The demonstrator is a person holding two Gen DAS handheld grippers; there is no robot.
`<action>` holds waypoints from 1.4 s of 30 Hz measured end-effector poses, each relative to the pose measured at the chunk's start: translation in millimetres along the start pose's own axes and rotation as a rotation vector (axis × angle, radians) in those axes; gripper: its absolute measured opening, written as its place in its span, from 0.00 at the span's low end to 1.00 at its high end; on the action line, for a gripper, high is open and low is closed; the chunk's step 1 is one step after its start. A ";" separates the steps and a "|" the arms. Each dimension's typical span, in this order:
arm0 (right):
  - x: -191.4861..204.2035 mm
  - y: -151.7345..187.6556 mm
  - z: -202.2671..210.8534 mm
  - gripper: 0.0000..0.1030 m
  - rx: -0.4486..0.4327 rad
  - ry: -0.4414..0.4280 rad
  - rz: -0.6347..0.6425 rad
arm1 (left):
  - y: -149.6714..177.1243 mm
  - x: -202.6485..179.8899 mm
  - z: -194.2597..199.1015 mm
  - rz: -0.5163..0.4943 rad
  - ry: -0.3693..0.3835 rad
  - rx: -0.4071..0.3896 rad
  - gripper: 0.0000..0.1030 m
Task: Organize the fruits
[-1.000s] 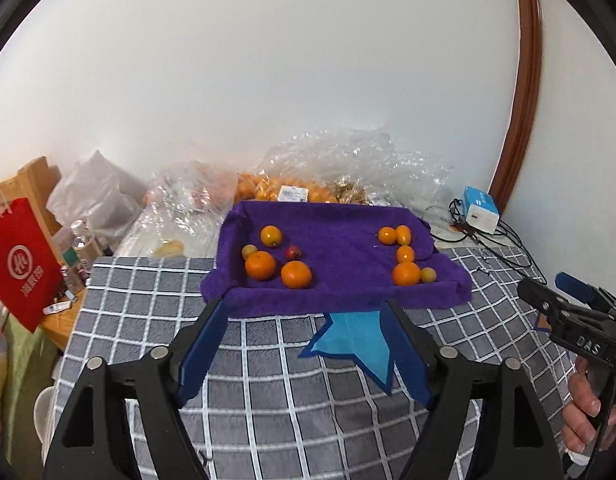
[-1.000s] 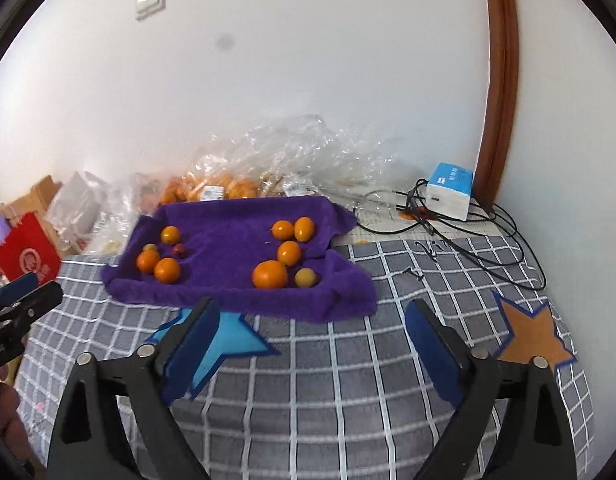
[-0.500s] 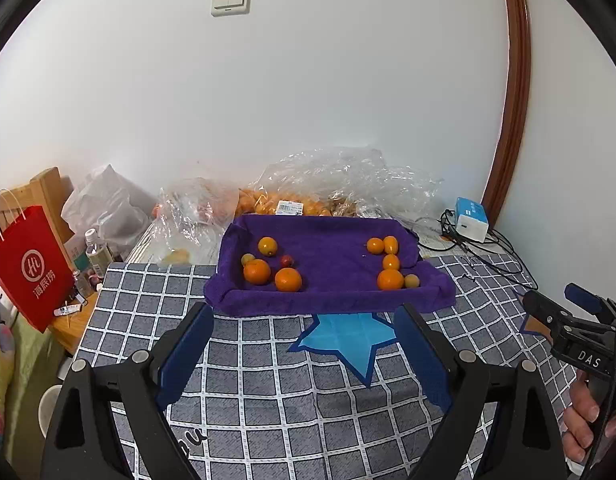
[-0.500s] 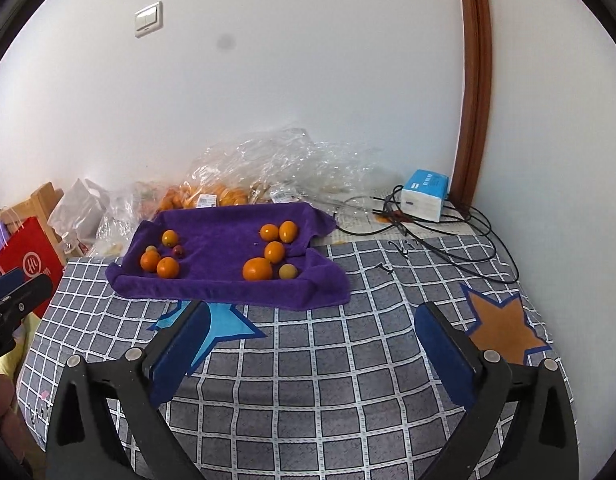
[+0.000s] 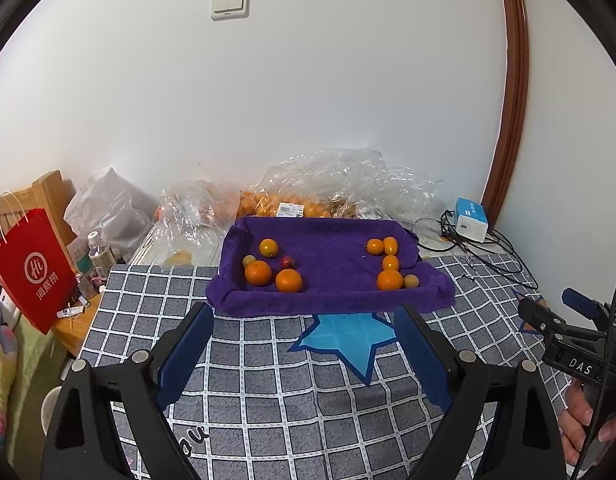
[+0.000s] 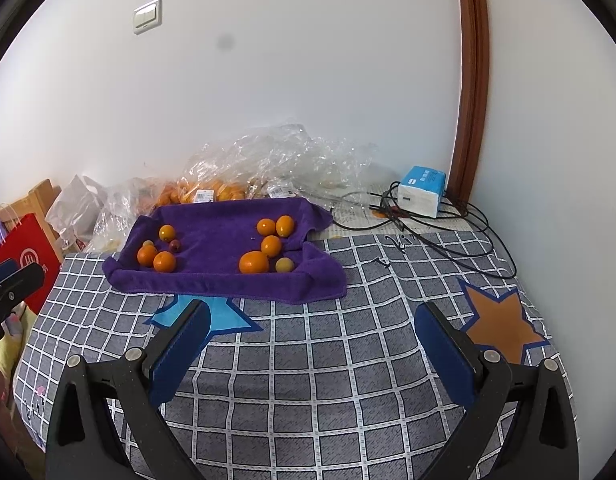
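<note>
A purple towel-lined tray [image 5: 331, 300] [image 6: 212, 280] sits at the far side of the checked tablecloth. Its left end holds several fruits: oranges [image 5: 258, 273] [image 6: 164, 261], a small red fruit [image 5: 287, 261] and a pale green one [image 5: 249, 260]. Its right end holds several more: oranges [image 5: 389, 279] [image 6: 253, 262], kumquats [image 5: 375, 246] [image 6: 285, 225] and a pale fruit [image 5: 411, 281]. My left gripper [image 5: 304, 340] is open and empty, back from the tray. My right gripper [image 6: 311, 344] is open and empty, also back from it.
Clear plastic bags with more oranges [image 5: 300, 204] [image 6: 212, 188] lie behind the tray. A blue-white box [image 5: 471, 220] [image 6: 421, 191] and black cables [image 6: 447, 236] are at the back right. A red paper bag [image 5: 32, 268] stands at the left. Star patches [image 5: 343, 340] [image 6: 501, 326] mark the cloth.
Both grippers have pulled back and up from the tray, so it looks smaller and farther. Both stay open and empty. The fruits have not moved.
</note>
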State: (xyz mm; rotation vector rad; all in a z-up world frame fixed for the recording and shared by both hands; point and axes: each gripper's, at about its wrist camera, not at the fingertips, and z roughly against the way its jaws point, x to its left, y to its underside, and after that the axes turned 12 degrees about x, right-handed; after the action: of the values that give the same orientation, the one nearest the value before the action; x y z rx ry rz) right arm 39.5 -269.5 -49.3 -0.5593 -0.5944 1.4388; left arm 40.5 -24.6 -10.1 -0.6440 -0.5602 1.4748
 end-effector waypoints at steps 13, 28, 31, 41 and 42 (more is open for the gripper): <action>-0.6 1.3 4.6 0.98 -0.010 0.006 0.000 | 0.1 2.6 0.7 0.006 -0.002 0.003 0.89; 2.3 2.2 6.9 0.98 -0.020 0.006 0.002 | 0.1 1.5 1.9 0.002 0.002 0.003 0.89; 3.2 2.3 7.4 0.98 -0.019 0.009 0.006 | 0.0 1.2 1.9 0.003 0.000 0.002 0.89; 5.3 2.1 11.3 0.98 -0.026 0.012 0.006 | 0.3 1.4 2.4 0.001 0.002 0.002 0.89; 5.1 2.1 11.3 0.98 -0.026 0.011 0.006 | 0.3 1.2 2.5 0.001 0.003 0.001 0.89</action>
State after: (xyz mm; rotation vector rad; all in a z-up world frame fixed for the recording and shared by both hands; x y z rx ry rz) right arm 30.5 -264.3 -42.2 -0.5892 -0.6038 1.4349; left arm 38.6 -23.3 -8.6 -0.6452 -0.5567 1.4746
